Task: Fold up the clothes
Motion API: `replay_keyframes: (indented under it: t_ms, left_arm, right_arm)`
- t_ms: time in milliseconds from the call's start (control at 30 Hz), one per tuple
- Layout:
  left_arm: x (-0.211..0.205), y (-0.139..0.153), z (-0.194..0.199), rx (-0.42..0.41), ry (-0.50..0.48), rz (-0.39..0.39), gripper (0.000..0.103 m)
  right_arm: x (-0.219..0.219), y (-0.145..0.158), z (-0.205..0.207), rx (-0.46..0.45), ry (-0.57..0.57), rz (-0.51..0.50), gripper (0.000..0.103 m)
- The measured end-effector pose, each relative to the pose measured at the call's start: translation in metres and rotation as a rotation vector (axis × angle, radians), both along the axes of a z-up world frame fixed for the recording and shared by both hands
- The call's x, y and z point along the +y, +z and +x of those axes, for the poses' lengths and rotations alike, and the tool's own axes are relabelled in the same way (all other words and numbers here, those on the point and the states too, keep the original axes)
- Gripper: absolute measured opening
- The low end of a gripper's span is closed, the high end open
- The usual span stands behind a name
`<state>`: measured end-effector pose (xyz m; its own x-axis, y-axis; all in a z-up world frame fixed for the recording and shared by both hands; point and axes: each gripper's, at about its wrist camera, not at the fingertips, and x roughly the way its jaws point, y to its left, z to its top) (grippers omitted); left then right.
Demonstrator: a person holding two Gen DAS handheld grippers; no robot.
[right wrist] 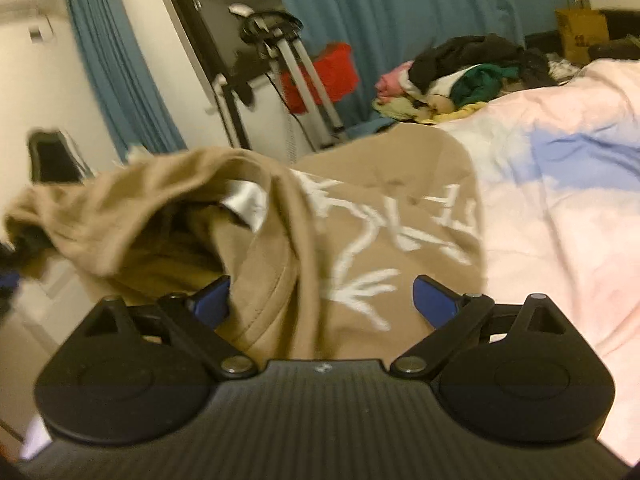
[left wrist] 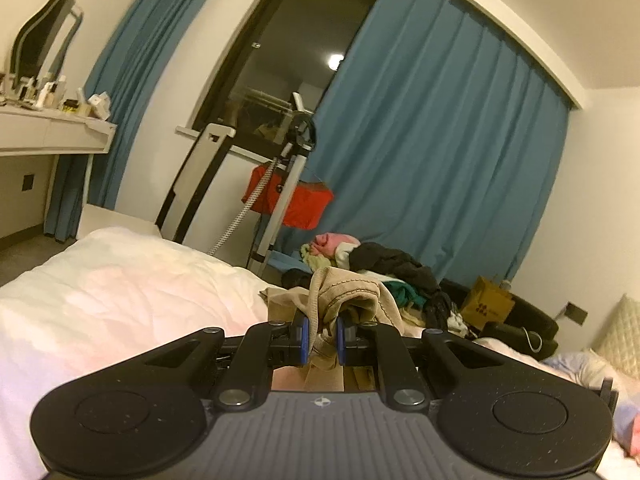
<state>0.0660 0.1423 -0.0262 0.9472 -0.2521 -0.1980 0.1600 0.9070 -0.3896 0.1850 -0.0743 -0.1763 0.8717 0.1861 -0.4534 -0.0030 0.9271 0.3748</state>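
A tan sweatshirt with white printed marks lies on the bed, its near part lifted and bunched at the left of the right wrist view. My left gripper is shut on a ribbed edge of the tan sweatshirt and holds it up. My right gripper is open, its blue fingertips spread wide over the cloth, with a fold of the cloth lying between them.
The bed has a pale pink and white cover. A pile of mixed clothes lies at its far side. A garment steamer stand with a red cloth, blue curtains and a white dressing table stand beyond.
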Motion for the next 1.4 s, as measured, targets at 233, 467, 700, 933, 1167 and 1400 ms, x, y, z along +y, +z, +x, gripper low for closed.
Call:
replay_keyframes:
  t_ms: [233, 467, 700, 933, 1167, 1400]
  left_arm:
    - [0.009, 0.000, -0.006, 0.002, 0.005, -0.064, 0.014]
    - [0.007, 0.009, -0.011, -0.037, -0.045, -0.126, 0.014]
    - [0.013, 0.002, -0.001, 0.060, -0.011, -0.104, 0.014]
    - [0.010, -0.027, 0.033, 0.368, 0.103, 0.160, 0.029]
    - [0.015, -0.027, 0.009, 0.492, 0.111, 0.317, 0.069]
    - [-0.044, -0.010, -0.030, 0.258, -0.030, 0.524, 0.086]
  right_arm:
    - [-0.047, -0.004, -0.006, 0.212, -0.171, 0.050, 0.097]
    - [-0.093, 0.036, -0.036, 0.012, -0.443, -0.055, 0.097]
    - [-0.125, 0.059, -0.055, -0.076, -0.382, 0.008, 0.097]
    - [-0.095, 0.030, -0.050, 0.119, -0.127, 0.040, 0.097]
    - [-0.089, 0.029, -0.051, 0.145, -0.120, 0.099, 0.097]
    - [-0.097, 0.028, -0.049, 0.126, -0.143, 0.078, 0.097]
